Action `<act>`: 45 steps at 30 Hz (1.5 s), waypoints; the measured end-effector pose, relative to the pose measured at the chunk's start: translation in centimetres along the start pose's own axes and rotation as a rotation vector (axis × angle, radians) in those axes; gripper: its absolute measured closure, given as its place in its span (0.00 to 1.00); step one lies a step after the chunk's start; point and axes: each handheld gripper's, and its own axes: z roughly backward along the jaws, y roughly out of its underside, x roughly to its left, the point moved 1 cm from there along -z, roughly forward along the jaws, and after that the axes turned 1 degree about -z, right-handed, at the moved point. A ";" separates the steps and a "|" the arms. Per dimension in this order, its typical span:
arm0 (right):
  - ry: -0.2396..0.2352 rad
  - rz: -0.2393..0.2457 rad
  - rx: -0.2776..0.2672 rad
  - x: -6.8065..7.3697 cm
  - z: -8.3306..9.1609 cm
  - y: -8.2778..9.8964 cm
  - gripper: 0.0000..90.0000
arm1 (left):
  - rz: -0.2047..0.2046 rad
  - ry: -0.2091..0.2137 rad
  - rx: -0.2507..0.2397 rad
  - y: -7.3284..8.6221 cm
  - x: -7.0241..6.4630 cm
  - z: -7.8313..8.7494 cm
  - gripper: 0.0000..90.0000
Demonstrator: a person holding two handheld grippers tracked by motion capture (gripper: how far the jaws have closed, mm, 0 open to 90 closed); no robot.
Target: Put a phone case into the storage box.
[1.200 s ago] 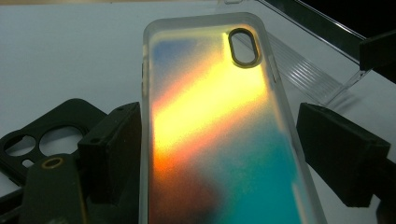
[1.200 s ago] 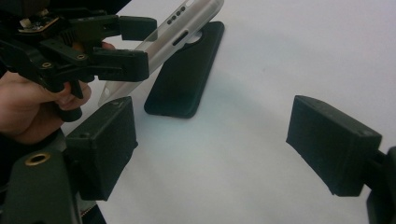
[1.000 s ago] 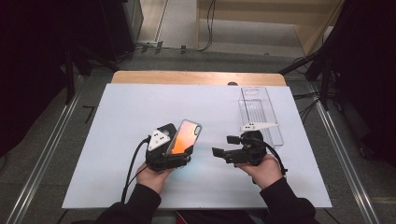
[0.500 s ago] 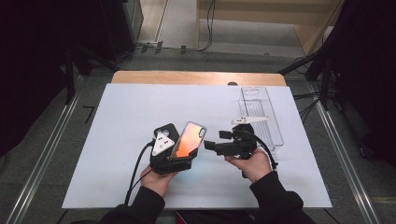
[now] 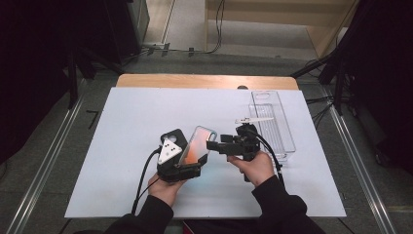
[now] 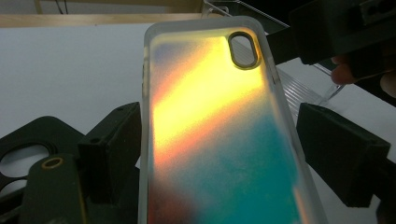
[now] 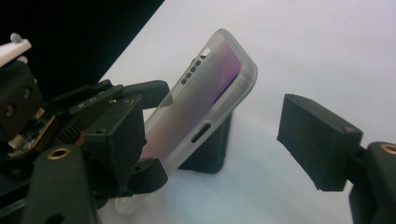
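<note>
White sheeting covered the counter (image 5: 122, 126), with a clear plastic tray (image 5: 282, 131) at its far right. Near the middle, the left gripper (image 5: 187, 163) clenched the near end of an iridescent phone case (image 5: 195, 145), its long axis tilted up and away, camera cutout at the far end. Just right of it, the right gripper (image 5: 214, 145) stood released, one jaw beside the case's edge. A black phone case (image 5: 171, 138) lay just left.

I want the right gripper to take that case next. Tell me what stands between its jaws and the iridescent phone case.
Nothing visible does. The right gripper is open beside the iridescent phone case, which the left gripper holds tilted up; one jaw already overlaps the case's edge.
</note>
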 end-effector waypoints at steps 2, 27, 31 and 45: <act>-0.025 -0.016 0.001 -0.1 -0.3 -0.1 0.29 | 0.005 0.003 -0.006 0.0 -0.1 0.0 0.18; -0.126 -0.203 0.030 -0.4 0.4 -1.2 0.86 | 0.022 0.059 -0.032 0.0 -1.0 0.2 0.19; -0.148 -0.222 0.018 -0.7 0.9 -1.3 0.87 | 0.039 0.064 -0.026 -0.3 -0.5 0.4 0.26; -0.043 -0.079 0.013 0.2 1.2 -1.4 0.86 | 0.103 0.109 0.127 -1.4 0.3 0.1 0.21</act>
